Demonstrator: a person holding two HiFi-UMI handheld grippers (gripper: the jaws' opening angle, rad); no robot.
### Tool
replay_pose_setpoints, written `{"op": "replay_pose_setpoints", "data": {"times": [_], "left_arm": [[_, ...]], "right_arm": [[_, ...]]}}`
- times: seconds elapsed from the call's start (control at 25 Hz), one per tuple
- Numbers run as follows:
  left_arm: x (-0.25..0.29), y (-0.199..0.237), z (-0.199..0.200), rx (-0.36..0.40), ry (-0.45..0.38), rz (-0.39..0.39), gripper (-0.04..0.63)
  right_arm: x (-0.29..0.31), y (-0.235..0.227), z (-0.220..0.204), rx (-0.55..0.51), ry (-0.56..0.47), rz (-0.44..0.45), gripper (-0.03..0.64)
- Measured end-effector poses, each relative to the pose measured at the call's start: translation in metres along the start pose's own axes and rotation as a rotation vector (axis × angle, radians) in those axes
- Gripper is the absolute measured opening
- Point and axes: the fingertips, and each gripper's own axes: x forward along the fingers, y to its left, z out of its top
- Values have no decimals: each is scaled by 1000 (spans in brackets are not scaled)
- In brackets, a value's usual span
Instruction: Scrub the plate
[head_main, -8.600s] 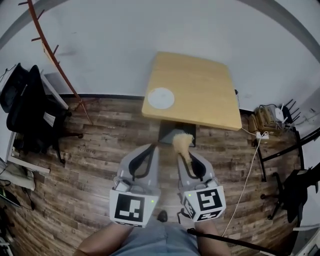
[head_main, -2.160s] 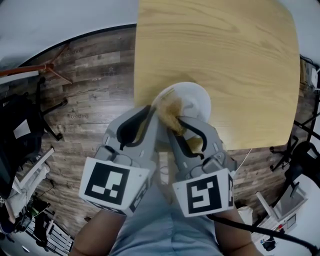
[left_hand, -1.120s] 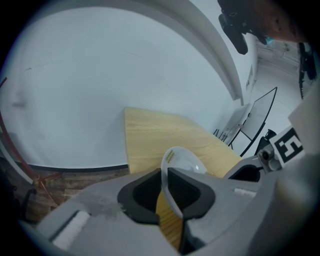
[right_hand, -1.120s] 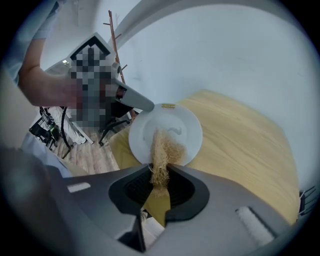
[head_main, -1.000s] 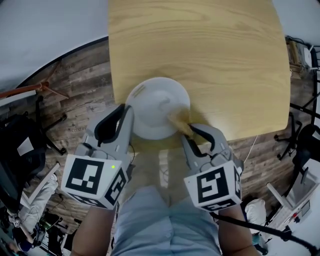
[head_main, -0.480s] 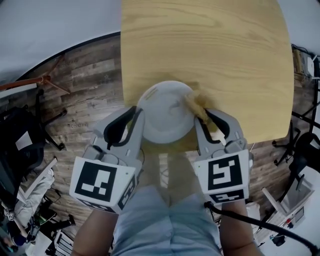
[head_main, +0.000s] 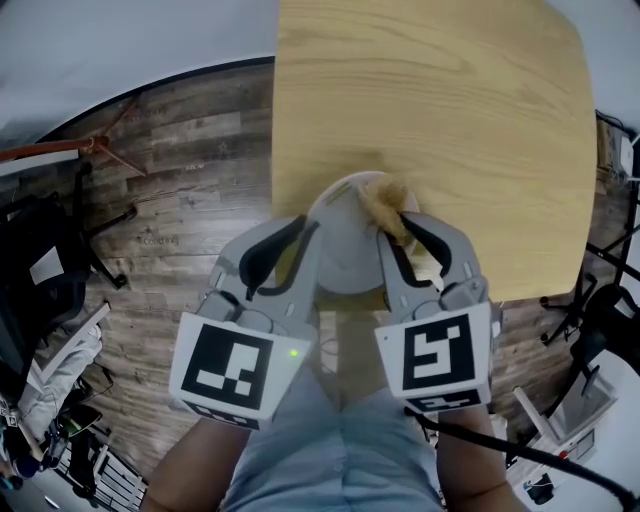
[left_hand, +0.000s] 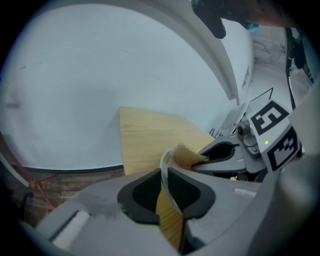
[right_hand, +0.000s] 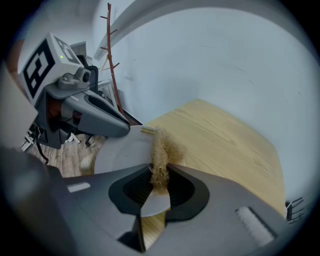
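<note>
A white plate (head_main: 345, 235) hangs tilted over the near edge of the light wooden table (head_main: 430, 100). My left gripper (head_main: 305, 235) is shut on the plate's left rim; in the left gripper view the thin rim (left_hand: 164, 172) runs up between the jaws of that gripper (left_hand: 165, 175). My right gripper (head_main: 398, 228) is shut on a tan fibrous scrubber (head_main: 385, 200), whose tuft presses on the plate's upper right rim. The right gripper view shows the scrubber (right_hand: 162, 147) standing out of that gripper (right_hand: 159, 174) against the plate (right_hand: 120, 155), with the left gripper (right_hand: 95, 120) across it.
The table top (right_hand: 225, 135) carries nothing else. Dark plank floor (head_main: 190, 170) lies to the left, with a black chair (head_main: 40, 270) and a reddish coat stand (head_main: 60, 150). Cables and stands crowd the right edge (head_main: 610, 330). A pale wall (left_hand: 100, 75) stands behind the table.
The two grippers have drawn closer together and the plate now looks narrower, tipped up more on edge. The scrubber has moved from the plate's right rim toward its top.
</note>
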Motion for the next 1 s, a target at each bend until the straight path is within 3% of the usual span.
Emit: {"op": "replay_pose_setpoints", "data": {"times": [0.44,0.68,1.0], "left_arm": [[-2,7,-4,-36,-12,15,63],[-2,17,-1,-5,-31,33,63],[-2,13,-2,30,-27,33,63]], "right_arm": [[-1,56,17,-62,-52,122,71],[-3,74,-6,-74,-14,192,71],[-13,65,-39,-25,36,176,71]]}}
